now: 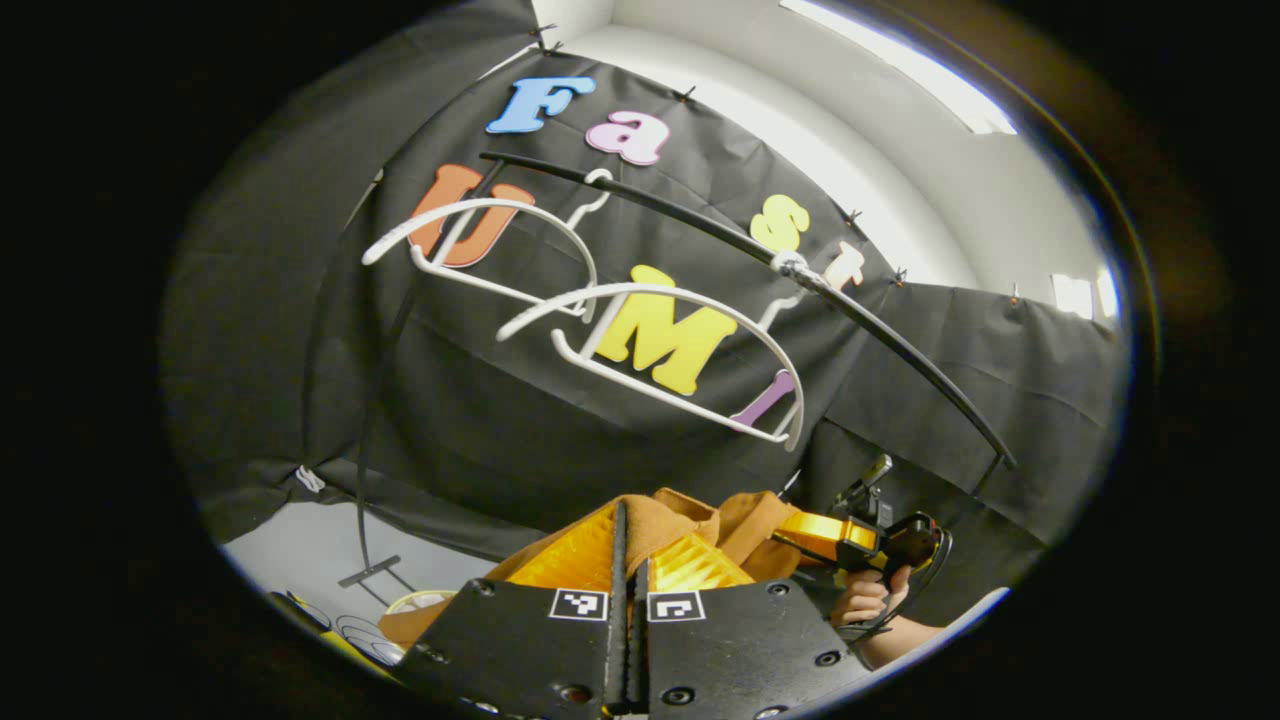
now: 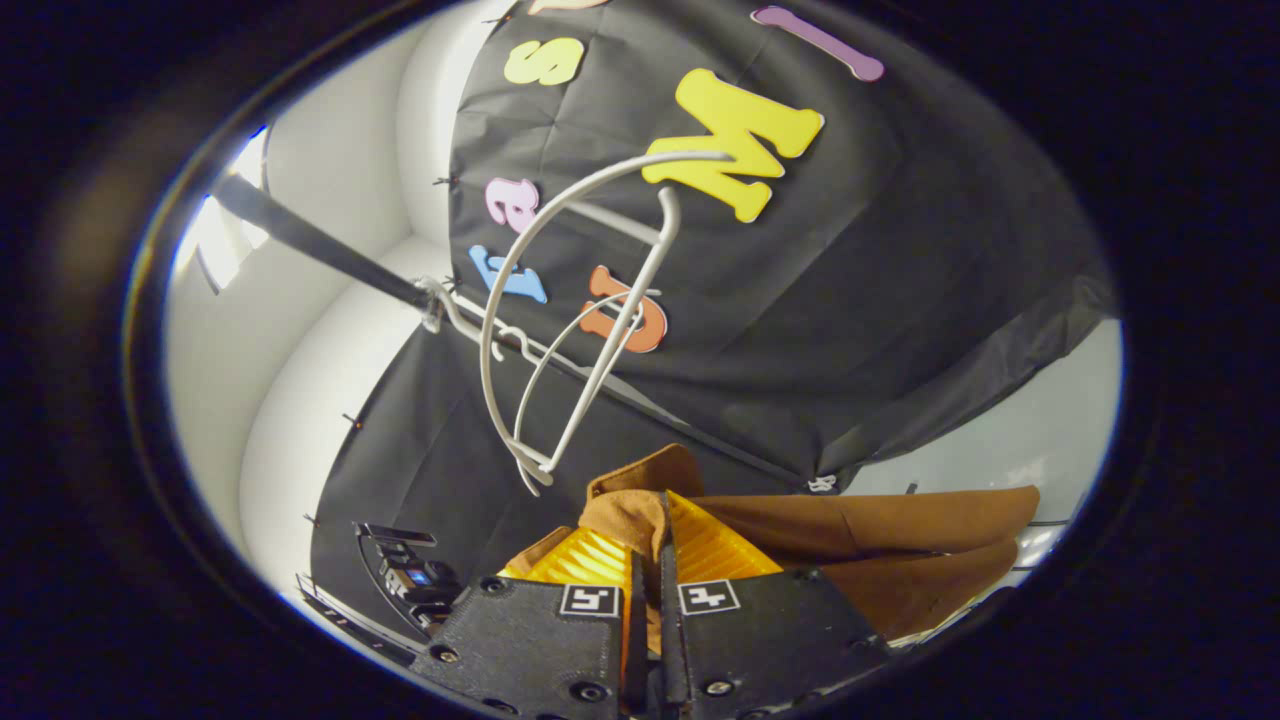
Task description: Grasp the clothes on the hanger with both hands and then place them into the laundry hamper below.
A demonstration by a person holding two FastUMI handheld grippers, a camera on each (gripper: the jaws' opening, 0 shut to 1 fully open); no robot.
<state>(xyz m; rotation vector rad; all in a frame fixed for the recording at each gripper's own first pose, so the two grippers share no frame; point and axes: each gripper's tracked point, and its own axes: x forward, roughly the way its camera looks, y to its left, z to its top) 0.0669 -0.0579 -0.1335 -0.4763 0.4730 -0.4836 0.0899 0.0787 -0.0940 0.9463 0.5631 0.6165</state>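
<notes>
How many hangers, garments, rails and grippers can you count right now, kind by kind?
White hangers: 2, near one and far one, both bare on the rail
Brown garment: 1, off the hangers, pinched by both grippers
Black rail: 1
Grippers: 2, left gripper and right gripper
Total: 6

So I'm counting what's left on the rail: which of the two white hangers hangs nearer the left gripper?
The lower-right hanger in the left gripper view; it looks larger and sits just above the brown garment. The other hanger hangs farther along the rail.
</notes>
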